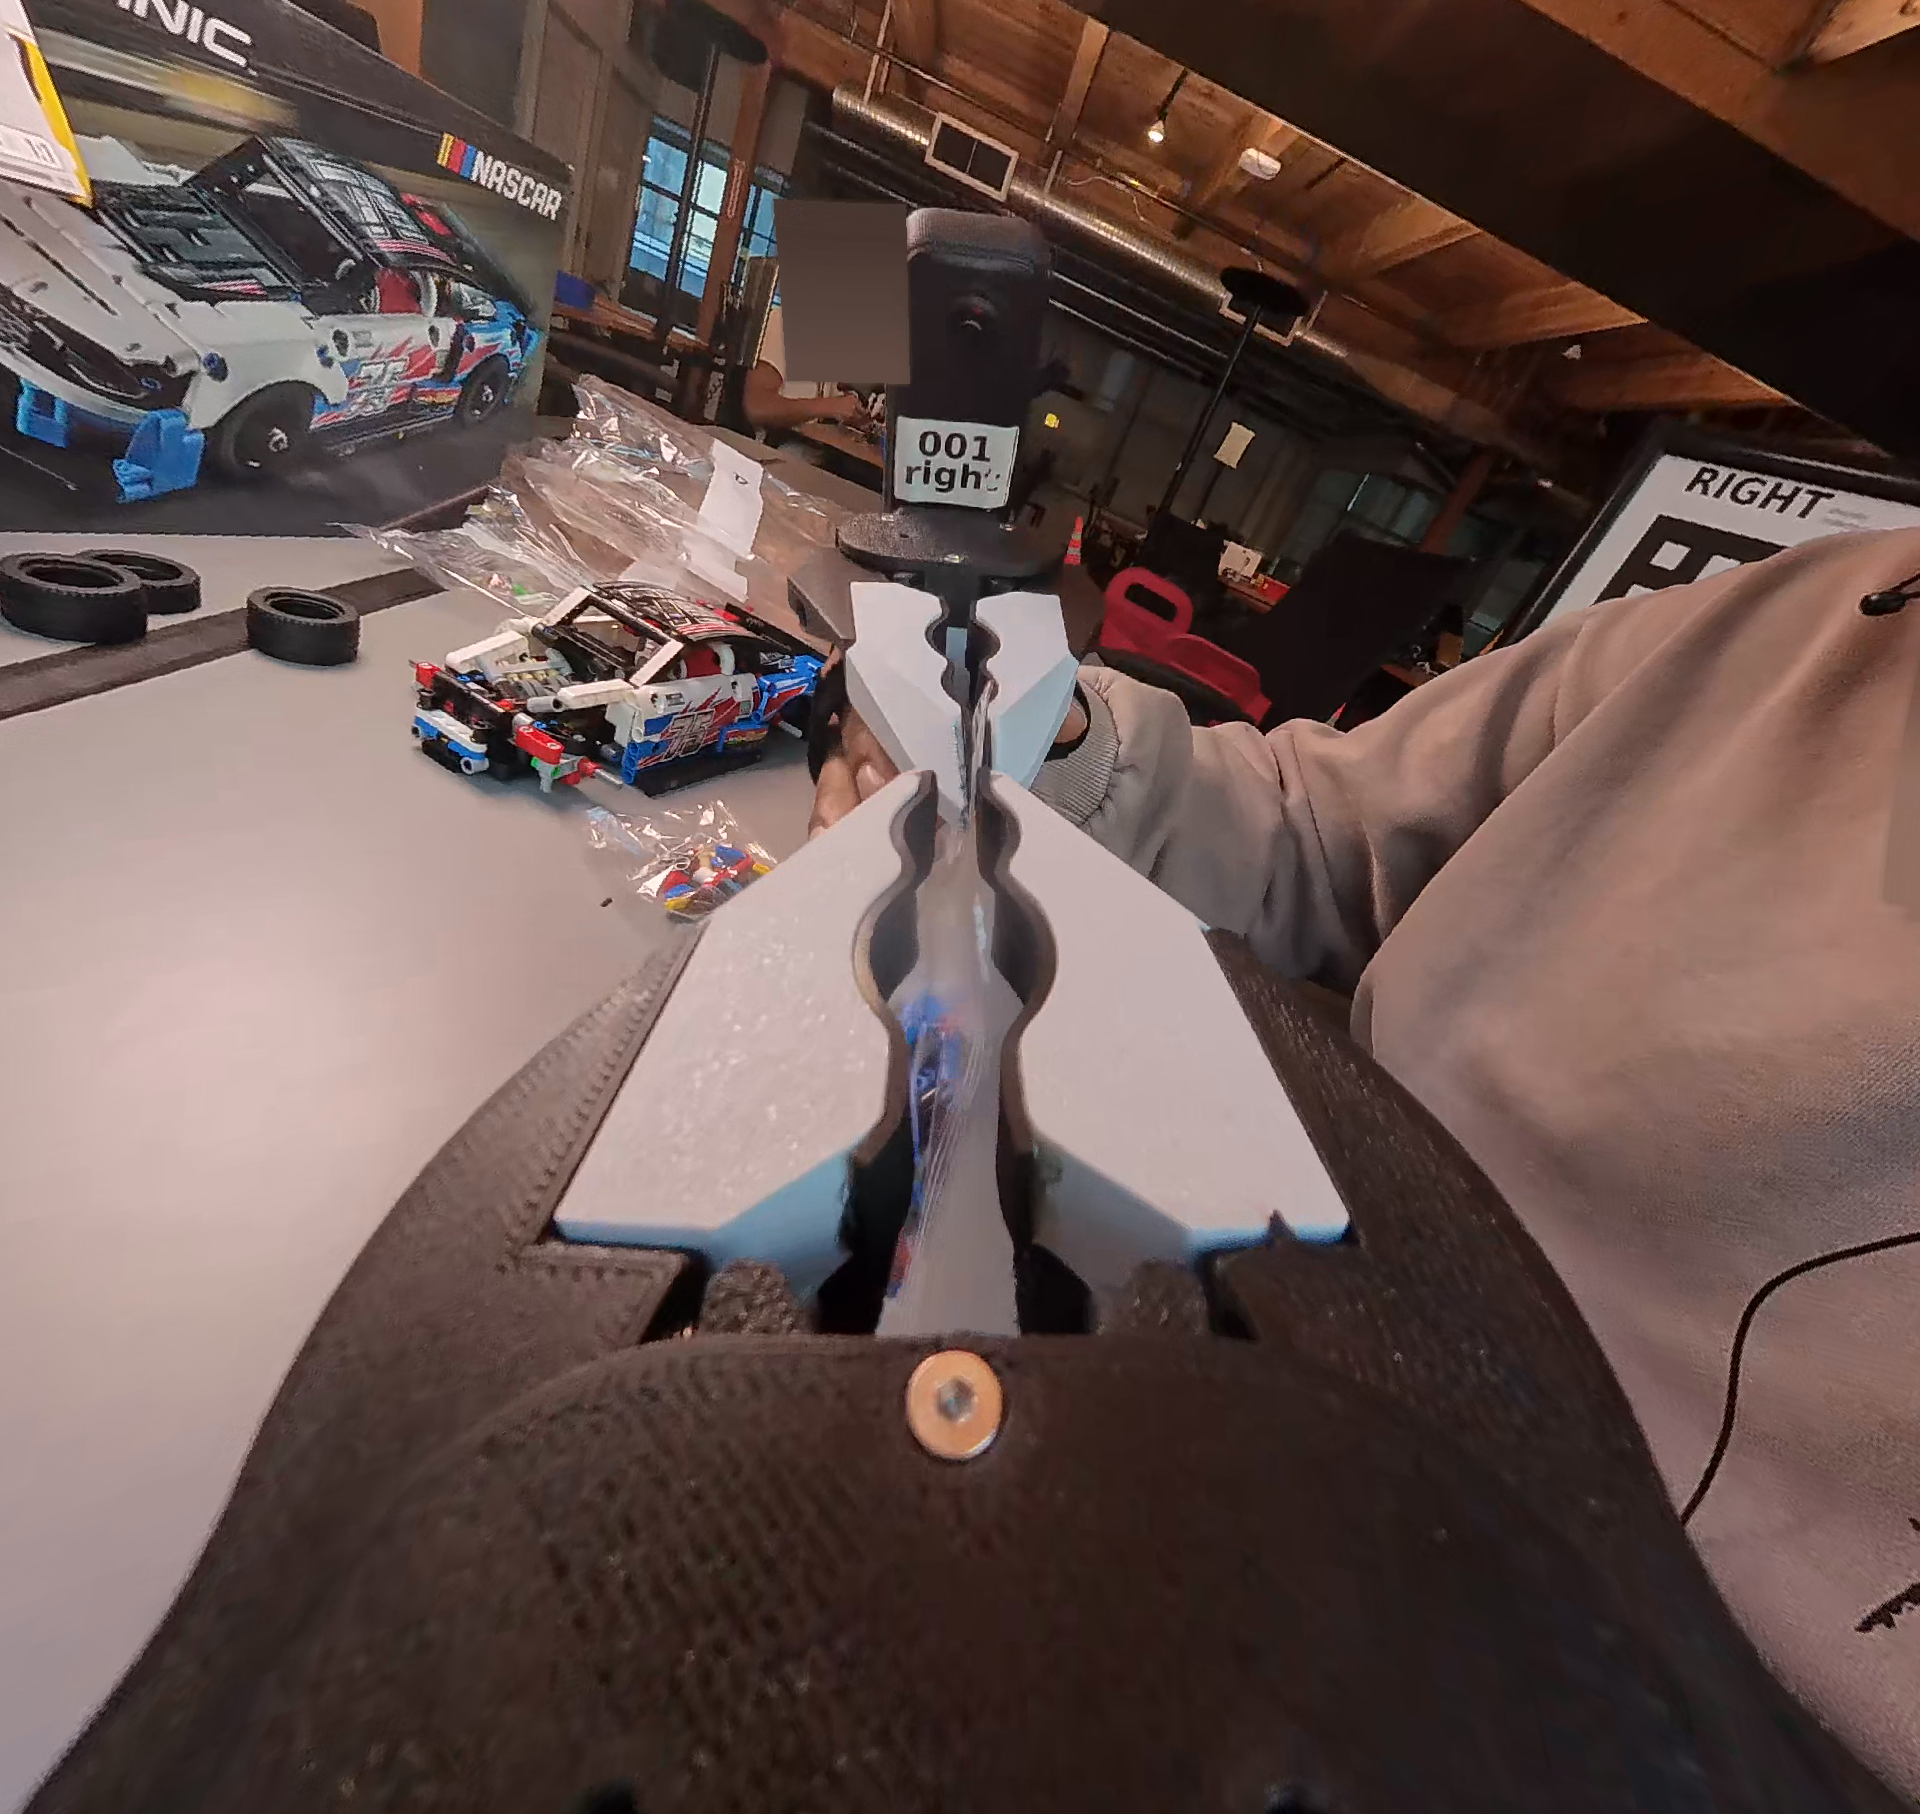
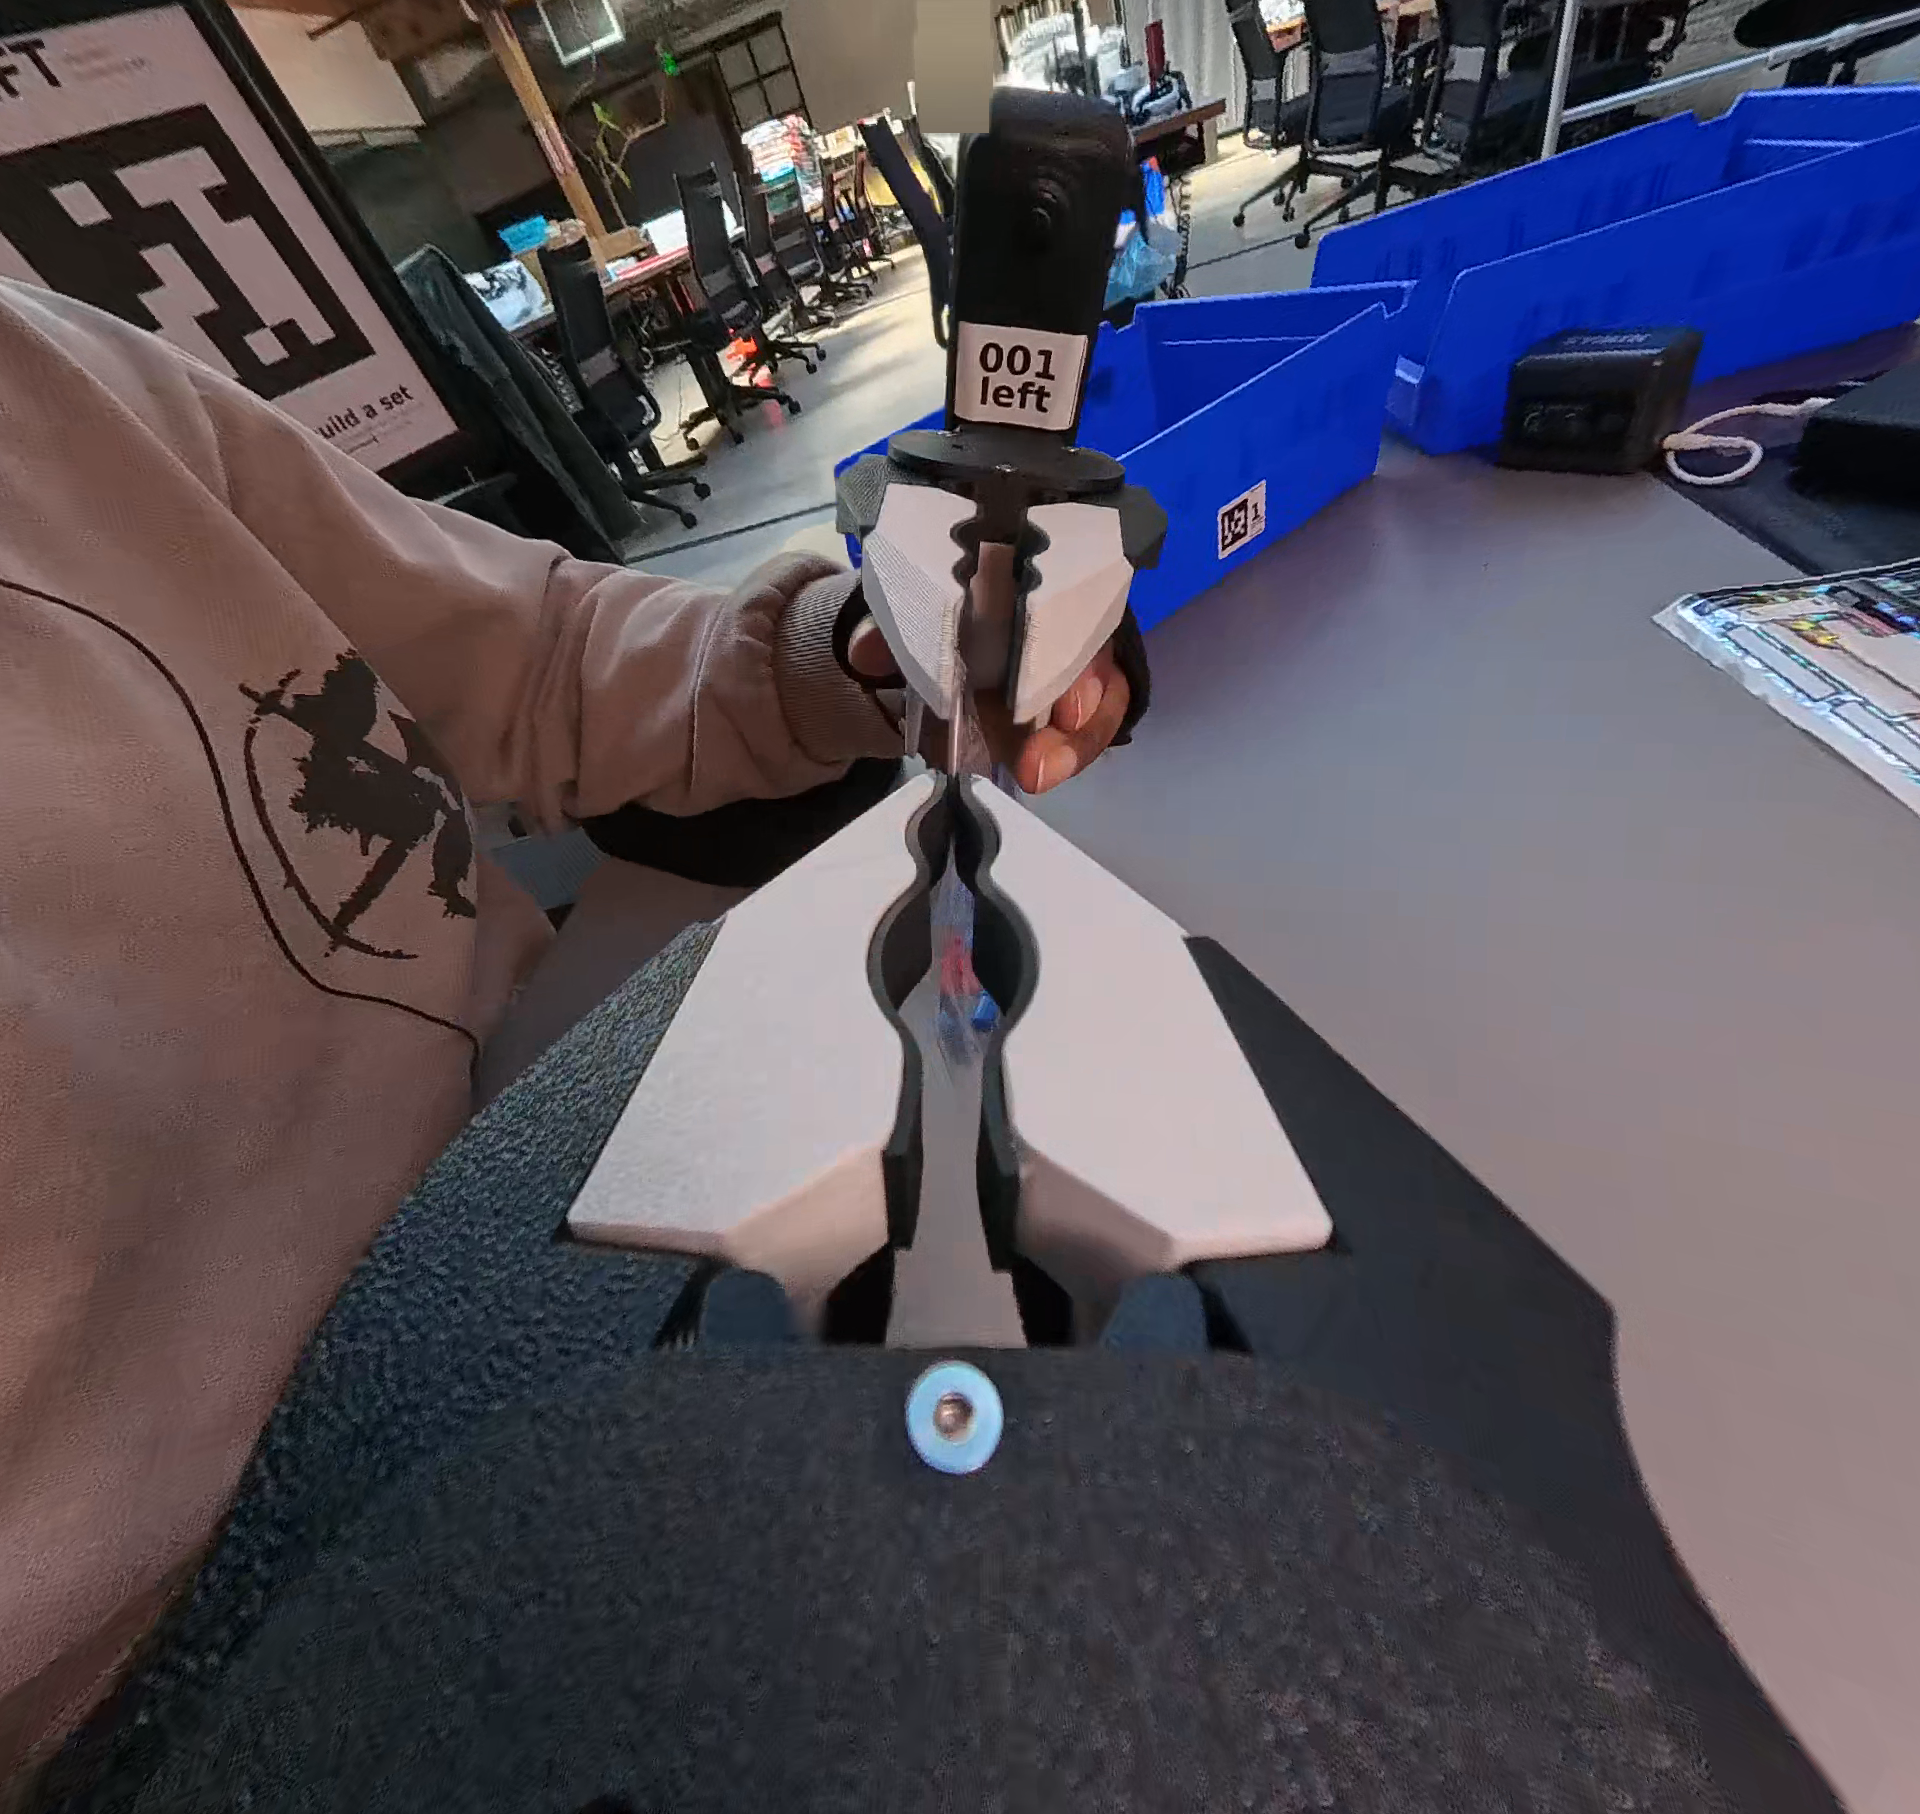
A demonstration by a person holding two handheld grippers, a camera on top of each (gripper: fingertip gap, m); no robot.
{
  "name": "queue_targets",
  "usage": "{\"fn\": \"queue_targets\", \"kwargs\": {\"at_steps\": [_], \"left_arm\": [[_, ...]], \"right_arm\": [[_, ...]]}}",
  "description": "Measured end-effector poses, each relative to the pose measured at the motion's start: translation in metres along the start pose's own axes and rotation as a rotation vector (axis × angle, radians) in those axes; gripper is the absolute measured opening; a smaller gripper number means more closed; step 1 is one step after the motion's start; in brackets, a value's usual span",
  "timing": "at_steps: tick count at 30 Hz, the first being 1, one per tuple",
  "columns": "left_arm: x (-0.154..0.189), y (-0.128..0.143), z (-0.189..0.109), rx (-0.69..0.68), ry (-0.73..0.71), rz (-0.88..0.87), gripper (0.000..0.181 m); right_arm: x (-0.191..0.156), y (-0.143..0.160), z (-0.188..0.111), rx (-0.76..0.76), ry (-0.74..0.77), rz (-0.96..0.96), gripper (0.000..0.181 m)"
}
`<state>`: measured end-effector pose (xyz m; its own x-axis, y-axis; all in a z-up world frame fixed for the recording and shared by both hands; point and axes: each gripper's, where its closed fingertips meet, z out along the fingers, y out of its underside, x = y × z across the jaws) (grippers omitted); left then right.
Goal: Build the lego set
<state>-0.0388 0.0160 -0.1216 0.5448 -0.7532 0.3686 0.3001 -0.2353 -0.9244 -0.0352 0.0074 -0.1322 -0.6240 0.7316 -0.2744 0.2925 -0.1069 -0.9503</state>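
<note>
Both grippers face each other tip to tip above the grey table and pinch the same small clear plastic bag of lego pieces (image 1: 940, 1047). My left gripper (image 1: 961, 788) is shut on it; blue and red pieces show between its fingers. My right gripper (image 2: 951, 782) is shut on the bag (image 2: 961, 1016) from the opposite side. In each view the other gripper stands just beyond the tips, held by a hand. The partly built lego race car (image 1: 613, 694), without wheels, sits on the table to the left.
Three black tyres (image 1: 73, 595) lie far left by the set's box (image 1: 260, 310). Another small bag of pieces (image 1: 707, 871) and empty bags (image 1: 623, 497) lie near the car. Blue bins (image 2: 1247, 434), a black device (image 2: 1600, 393) and the instruction sheet (image 2: 1808, 663) are on the right. Only a small space, under 4 cm, lies between the two pairs of fingers. Both grippers' tips are roughly 30 cm from the partly built lego race car (image 1: 613, 694).
</note>
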Motion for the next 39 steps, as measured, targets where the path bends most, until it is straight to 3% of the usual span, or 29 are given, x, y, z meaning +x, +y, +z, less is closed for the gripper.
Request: {"fn": "queue_targets", "kwargs": {"at_steps": [14,17,20,33,37,39], "left_arm": [[-0.011,0.0,-0.003,0.025,-0.021,-0.076,0.0],[-0.009,0.006,-0.002,-0.027,-0.009,-0.084,0.0],[-0.005,0.019,0.002,-0.119,-0.002,-0.064,0.0],[0.008,0.049,0.012,-0.285,0.054,-0.083,0.0],[0.006,0.052,0.011,-0.288,0.059,-0.168,0.0],[0.002,0.051,0.011,-0.266,0.049,-0.189,0.001]], "right_arm": [[0.01,0.007,0.007,0.044,-0.004,0.09,0.0],[0.011,0.015,0.006,-0.026,0.018,0.029,0.001],[0.006,0.013,0.0,-0.069,0.026,-0.052,0.015],[-0.005,0.033,-0.004,-0.244,0.024,-0.225,0.0],[-0.004,0.037,-0.002,-0.256,0.032,-0.158,0.0],[-0.001,0.035,-0.002,-0.215,0.053,0.0,0.0]]}}
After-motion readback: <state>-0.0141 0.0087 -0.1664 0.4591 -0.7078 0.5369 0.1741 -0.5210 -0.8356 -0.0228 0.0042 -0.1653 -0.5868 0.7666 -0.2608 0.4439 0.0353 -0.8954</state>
